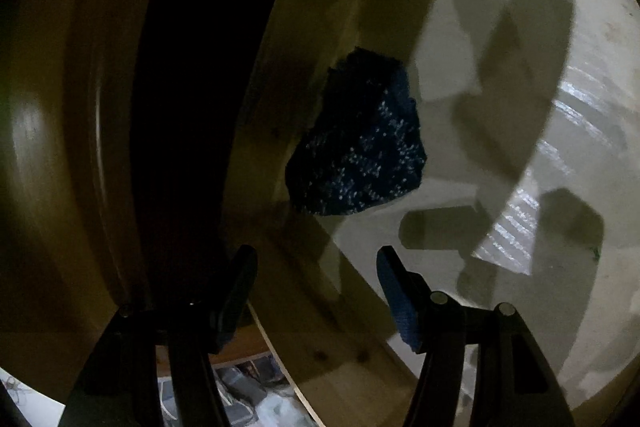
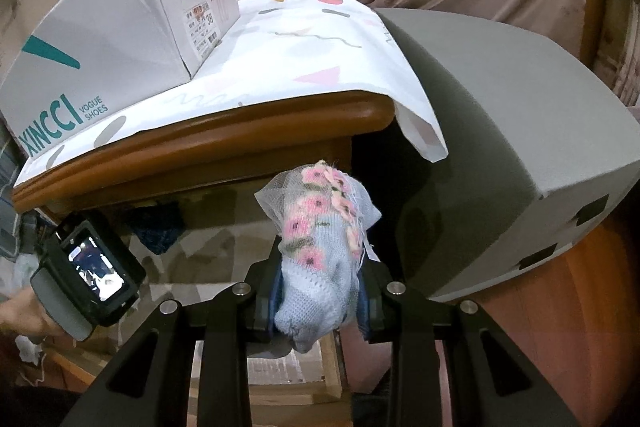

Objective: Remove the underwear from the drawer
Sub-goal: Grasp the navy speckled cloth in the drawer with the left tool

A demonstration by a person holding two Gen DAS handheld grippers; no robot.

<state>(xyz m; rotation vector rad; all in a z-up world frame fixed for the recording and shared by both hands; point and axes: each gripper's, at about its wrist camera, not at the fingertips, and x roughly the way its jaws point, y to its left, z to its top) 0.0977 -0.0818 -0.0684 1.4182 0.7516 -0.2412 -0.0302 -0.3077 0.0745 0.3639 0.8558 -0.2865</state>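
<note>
**Two grippers at the open drawer**

While the right gripper [image 2: 316, 301] is clamped on a pale blue knitted garment [image 2: 320, 259] with pink flowers and a net trim, we hold it in front of the wooden cabinet [image 2: 208, 135], clear of the drawer [image 1: 500, 131]. Our left gripper [image 1: 316, 291] stands open with nothing between its jaws, aimed into the drawer. There a dark blue speckled garment [image 1: 360, 147] lies on the pale drawer floor, against its wooden side wall. A shoe box [image 2: 116, 39] stands at the cabinet top's left edge, on a patterned cloth [image 2: 320, 51].
</note>
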